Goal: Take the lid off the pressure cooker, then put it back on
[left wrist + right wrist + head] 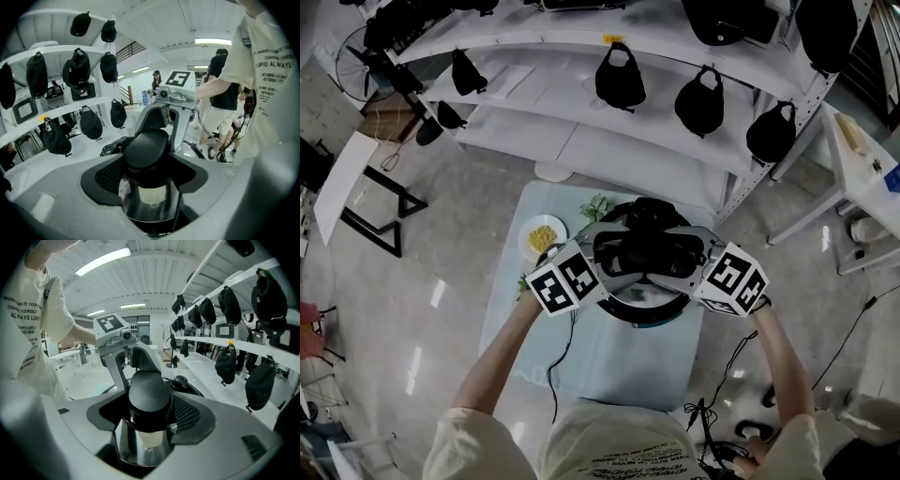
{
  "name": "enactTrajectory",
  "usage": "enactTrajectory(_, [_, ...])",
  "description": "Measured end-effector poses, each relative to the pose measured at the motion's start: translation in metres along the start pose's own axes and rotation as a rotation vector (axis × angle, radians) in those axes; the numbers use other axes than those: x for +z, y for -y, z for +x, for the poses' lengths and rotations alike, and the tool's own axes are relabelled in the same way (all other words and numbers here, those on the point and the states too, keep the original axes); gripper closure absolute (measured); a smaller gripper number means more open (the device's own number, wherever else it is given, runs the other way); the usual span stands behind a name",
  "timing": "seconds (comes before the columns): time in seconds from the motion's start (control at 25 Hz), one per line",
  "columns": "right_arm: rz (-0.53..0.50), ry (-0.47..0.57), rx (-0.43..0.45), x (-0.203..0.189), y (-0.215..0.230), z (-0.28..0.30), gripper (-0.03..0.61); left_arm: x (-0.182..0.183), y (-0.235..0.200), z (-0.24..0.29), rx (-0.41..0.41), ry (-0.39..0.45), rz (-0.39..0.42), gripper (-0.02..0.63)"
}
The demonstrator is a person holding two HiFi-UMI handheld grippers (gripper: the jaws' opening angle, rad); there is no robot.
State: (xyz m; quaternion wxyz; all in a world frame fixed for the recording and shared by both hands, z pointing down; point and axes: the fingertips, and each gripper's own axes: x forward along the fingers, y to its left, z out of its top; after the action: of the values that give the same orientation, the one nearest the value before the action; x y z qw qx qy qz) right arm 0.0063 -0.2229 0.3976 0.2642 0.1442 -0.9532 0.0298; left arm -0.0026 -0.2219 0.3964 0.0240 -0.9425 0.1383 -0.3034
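The pressure cooker (645, 314) stands on a pale blue table (609, 370), with its black lid handle (643, 251) running across the top. My left gripper (611, 261) reaches in from the left and my right gripper (686, 259) from the right. In the left gripper view, one rounded black end of the handle (145, 147) fills the gap of the left gripper (146, 164), and its pads lie against the sides. The right gripper view shows the other end (149, 392) the same way in the right gripper (149, 406). Shiny steel (140, 446) shows below each end. The valve knob (180, 380) sits behind.
A white plate of yellow food (542, 236) and green leaves (598, 204) lie on the table's far left. A black cable (561, 352) trails off the near edge. White shelving hung with black caps (621, 77) stands behind the table. People stand in the background (220, 89).
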Motion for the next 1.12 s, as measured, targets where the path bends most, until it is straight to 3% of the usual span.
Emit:
enactTrajectory(0.2, [0.054, 0.09, -0.053, 0.008, -0.002, -0.01, 0.285, 0.004, -0.002, -0.016, 0.131, 0.106, -0.091, 0.328])
enactTrajectory(0.44, [0.108, 0.24, -0.196, 0.023, 0.002, -0.031, 0.287, 0.002, 0.003, -0.037, 0.287, 0.144, -0.127, 0.33])
enactTrajectory(0.56, [0.131, 0.287, -0.215, 0.026, -0.006, -0.041, 0.295, 0.004, 0.008, -0.049, 0.341, 0.18, -0.164, 0.353])
enactTrajectory(0.68, [0.165, 0.316, -0.24, 0.026, -0.014, -0.049, 0.354, 0.007, 0.018, -0.057, 0.386, 0.194, -0.165, 0.444])
enactTrajectory(1.12, [0.262, 0.373, -0.3, 0.02, -0.043, -0.07, 0.511, 0.009, 0.054, -0.07, 0.448, 0.229, -0.221, 0.552])
